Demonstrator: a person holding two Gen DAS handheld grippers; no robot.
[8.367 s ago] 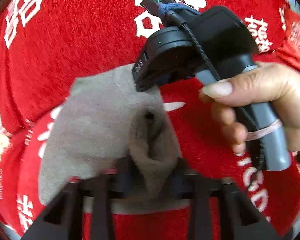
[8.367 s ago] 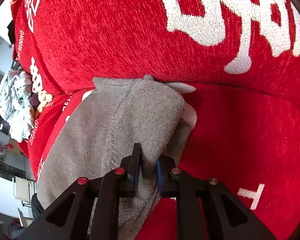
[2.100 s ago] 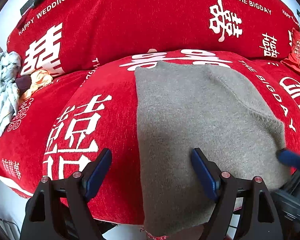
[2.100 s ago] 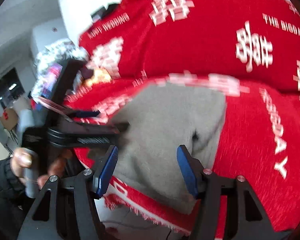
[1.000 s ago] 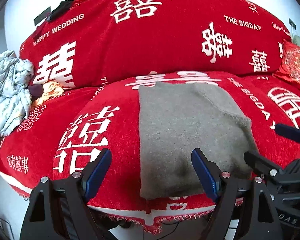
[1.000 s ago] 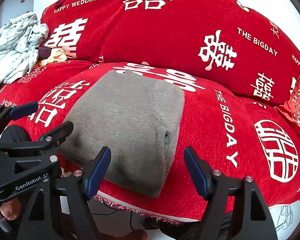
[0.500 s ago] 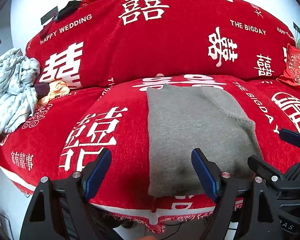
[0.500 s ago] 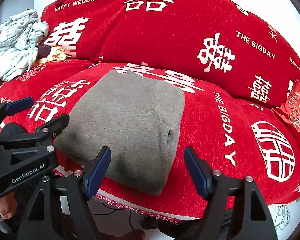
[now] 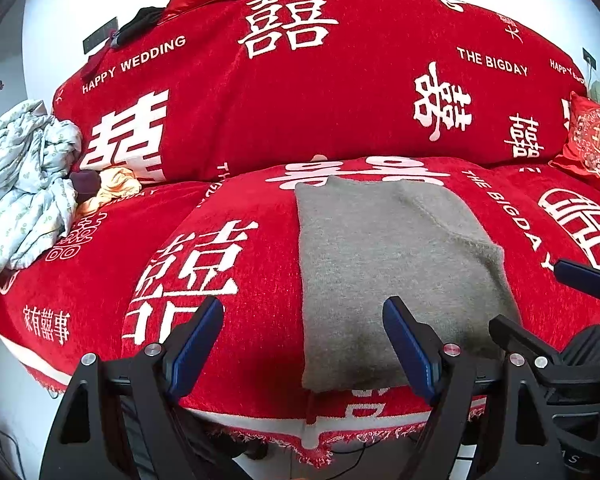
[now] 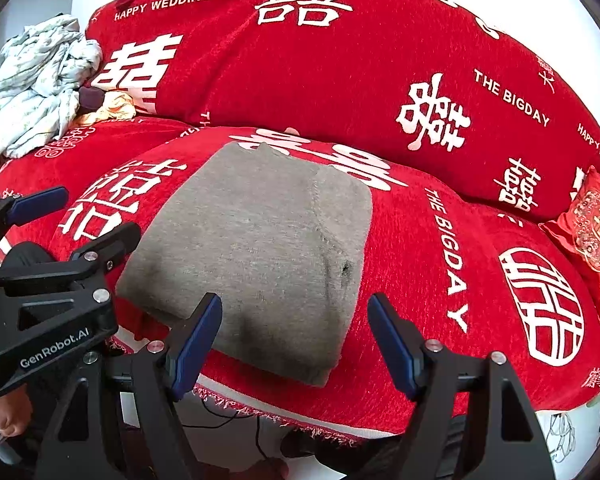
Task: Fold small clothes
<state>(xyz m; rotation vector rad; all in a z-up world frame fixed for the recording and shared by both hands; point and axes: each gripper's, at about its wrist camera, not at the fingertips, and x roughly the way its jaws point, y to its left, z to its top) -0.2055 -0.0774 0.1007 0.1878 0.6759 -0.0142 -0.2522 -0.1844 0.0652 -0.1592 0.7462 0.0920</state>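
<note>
A grey knitted garment (image 9: 392,268) lies folded into a flat rectangle on the seat of a red sofa (image 9: 228,248); it also shows in the right wrist view (image 10: 260,248). My left gripper (image 9: 302,344) is open and empty, held back from the sofa's front edge, near the garment's front left corner. My right gripper (image 10: 294,340) is open and empty, in front of the garment's near edge. Each gripper shows in the other's view: the right one (image 9: 540,292) at the right, the left one (image 10: 64,220) at the left.
The red cover with white characters drapes seat and backrest (image 10: 340,64). A crumpled pale patterned cloth (image 9: 24,176) and a small orange cloth (image 9: 112,188) lie at the sofa's left end. Red embroidered cushions (image 10: 596,232) sit at the right. Cables lie on the floor (image 10: 236,420) below.
Both grippers have drawn back a little from the sofa, so the folded garment looks smaller and farther. The garment has not moved. Both stay open.
</note>
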